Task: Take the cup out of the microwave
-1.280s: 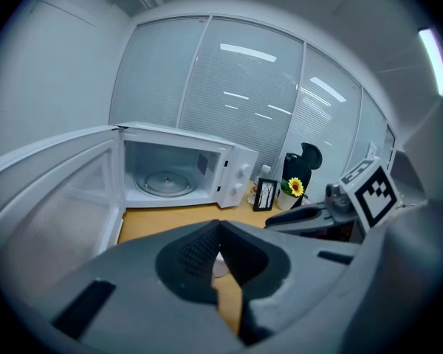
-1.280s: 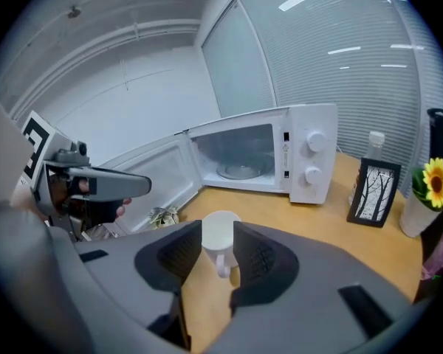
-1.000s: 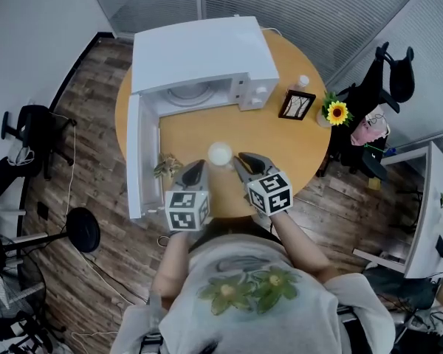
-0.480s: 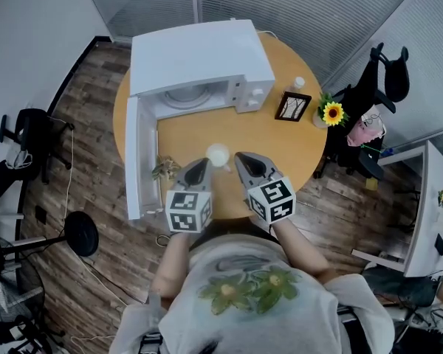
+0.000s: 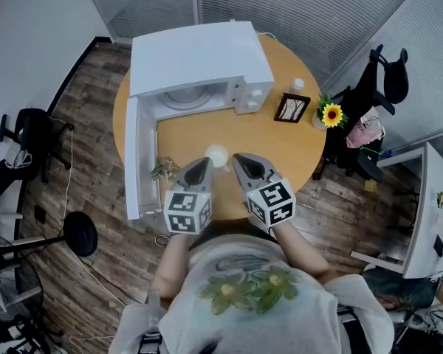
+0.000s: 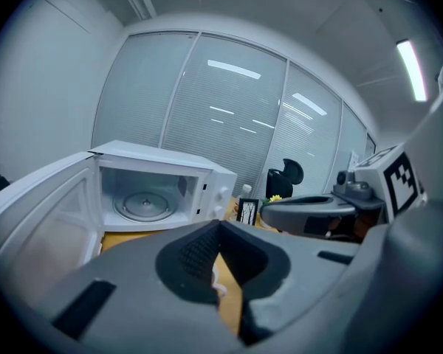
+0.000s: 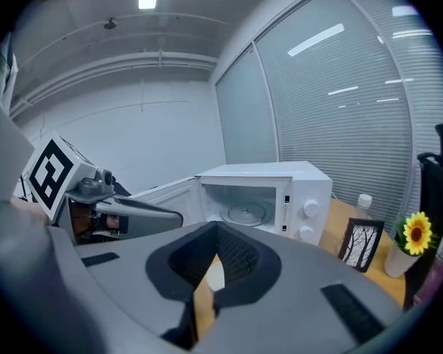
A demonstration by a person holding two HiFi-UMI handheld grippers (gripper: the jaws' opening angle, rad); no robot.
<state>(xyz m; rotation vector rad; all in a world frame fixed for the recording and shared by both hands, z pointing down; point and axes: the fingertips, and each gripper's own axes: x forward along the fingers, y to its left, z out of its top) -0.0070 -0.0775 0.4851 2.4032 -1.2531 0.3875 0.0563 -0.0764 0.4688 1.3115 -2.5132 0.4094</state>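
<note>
Cup [image 5: 216, 155], white and seen from above, stands on the bare wood of the round table [image 5: 269, 142], outside the microwave [image 5: 199, 54] and in front of its opening. The microwave door [image 5: 133, 157] is swung fully open to the left, and the glass turntable [image 6: 142, 205] inside carries nothing. The left gripper [image 5: 200, 167] and right gripper [image 5: 241, 160] lie side by side at the near edge of the table, with the cup just ahead of them, between their tips; neither holds it. In the left gripper view the jaws are clenched, the pads meeting at the tip with nothing between them, and the right gripper view shows the same. Through the narrow slit below each pair of pads a pale sliver shows, probably the cup beyond. A small dried plant [image 5: 162, 168] sits just left of the left gripper. To the right of the microwave stand a framed picture [image 5: 290, 107], a sunflower [image 5: 331, 113] and a small bottle [image 5: 298, 84].
</note>
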